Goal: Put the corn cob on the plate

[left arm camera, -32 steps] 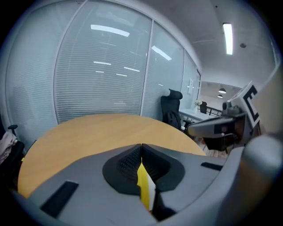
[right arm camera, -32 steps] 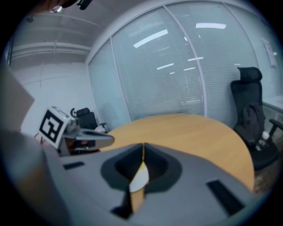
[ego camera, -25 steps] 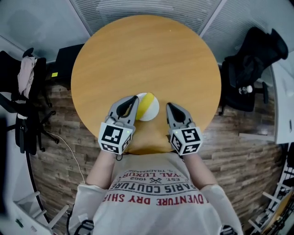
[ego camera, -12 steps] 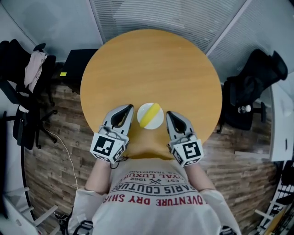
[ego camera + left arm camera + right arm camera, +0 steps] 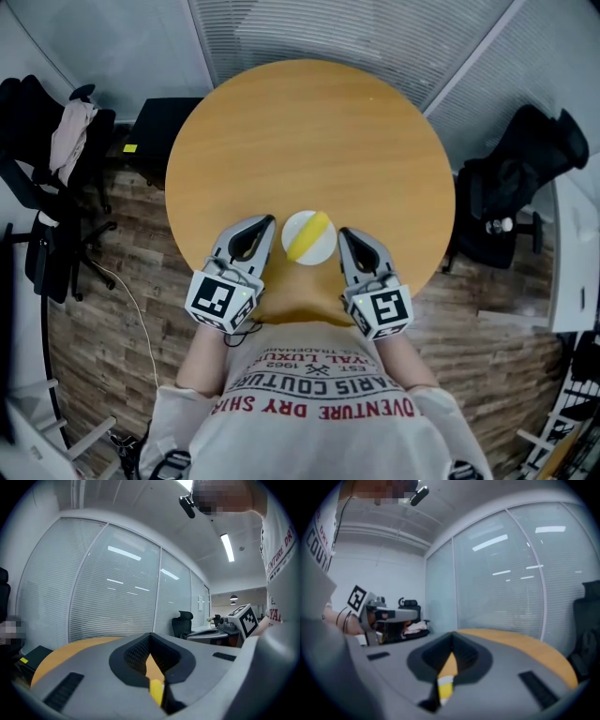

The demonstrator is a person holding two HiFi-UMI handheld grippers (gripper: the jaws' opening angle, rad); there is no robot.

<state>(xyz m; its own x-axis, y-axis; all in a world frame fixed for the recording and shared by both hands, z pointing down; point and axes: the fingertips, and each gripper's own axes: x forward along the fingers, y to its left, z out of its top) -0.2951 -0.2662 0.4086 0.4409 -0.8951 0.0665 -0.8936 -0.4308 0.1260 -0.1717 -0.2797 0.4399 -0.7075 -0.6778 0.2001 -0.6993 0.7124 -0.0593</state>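
Note:
A yellow corn cob lies on a small white plate near the front edge of the round wooden table. My left gripper hovers just left of the plate, its jaws shut and empty. Just right of the plate, my right gripper is likewise shut with nothing held. In the left gripper view the shut left gripper leaves a slit where a sliver of the corn cob shows. The right gripper view shows the shut right gripper with the corn cob and plate rim below.
Black office chairs stand on the wooden floor at the left and right of the table. A black box sits by the table's far left edge. Glass walls with blinds lie beyond the table.
The left gripper, which overlapped the plate a second ago, has drawn off to the plate's left. Both grippers rose a little, then held still. The corn stays on the plate.

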